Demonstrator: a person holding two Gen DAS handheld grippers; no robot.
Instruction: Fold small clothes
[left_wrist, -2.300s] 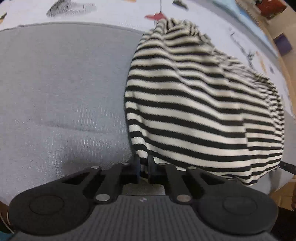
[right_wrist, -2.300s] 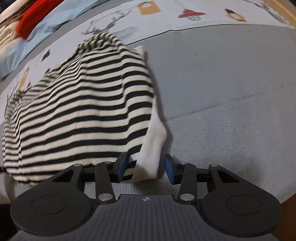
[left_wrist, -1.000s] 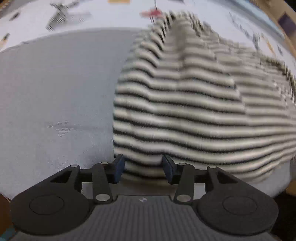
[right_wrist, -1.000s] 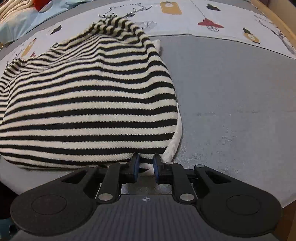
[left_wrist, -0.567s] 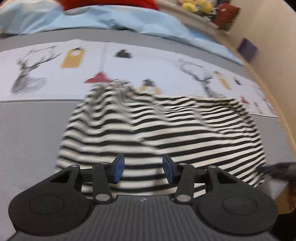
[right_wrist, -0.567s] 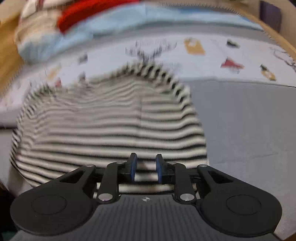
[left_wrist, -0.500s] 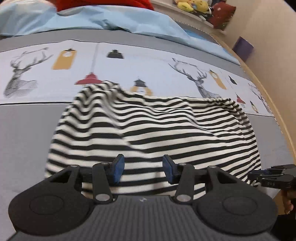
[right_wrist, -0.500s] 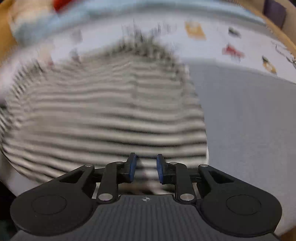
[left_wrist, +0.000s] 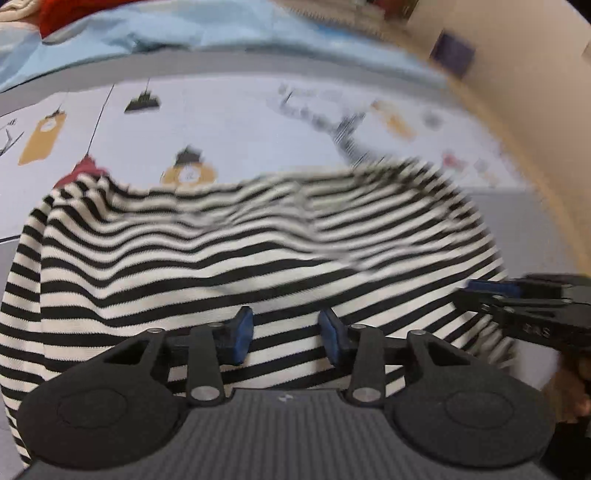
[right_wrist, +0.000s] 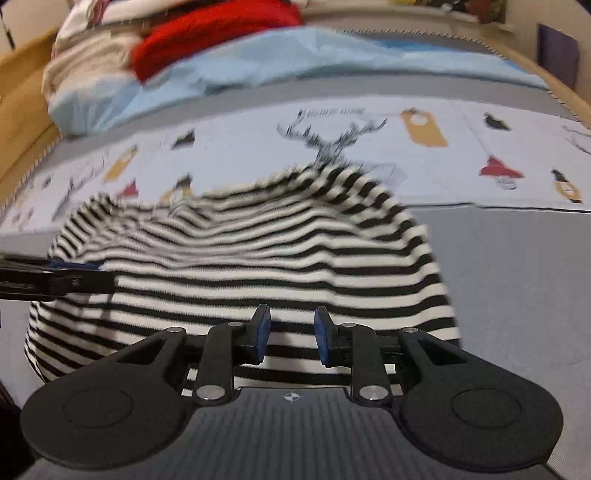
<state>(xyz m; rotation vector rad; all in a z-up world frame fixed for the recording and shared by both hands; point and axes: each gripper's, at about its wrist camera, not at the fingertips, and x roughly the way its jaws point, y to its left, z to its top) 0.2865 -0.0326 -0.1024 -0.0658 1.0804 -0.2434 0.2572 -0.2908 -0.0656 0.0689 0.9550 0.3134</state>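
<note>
A black-and-white striped garment lies folded on the bed, its near edge under both grippers; it also shows in the right wrist view. My left gripper is open and empty, above the garment's near edge. My right gripper is open and empty, also above the near edge. The right gripper shows from the side in the left wrist view, at the garment's right end. The left gripper shows in the right wrist view, at the garment's left end.
The garment rests on a grey blanket over a pale sheet printed with deer and lamps. A light blue duvet and a red cloth are piled at the far end. A wooden bed edge runs along the right.
Both grippers have let go of the garment and opened. They have lifted and tilted up, so the far end of the bed now shows. The garment lies folded in half.
</note>
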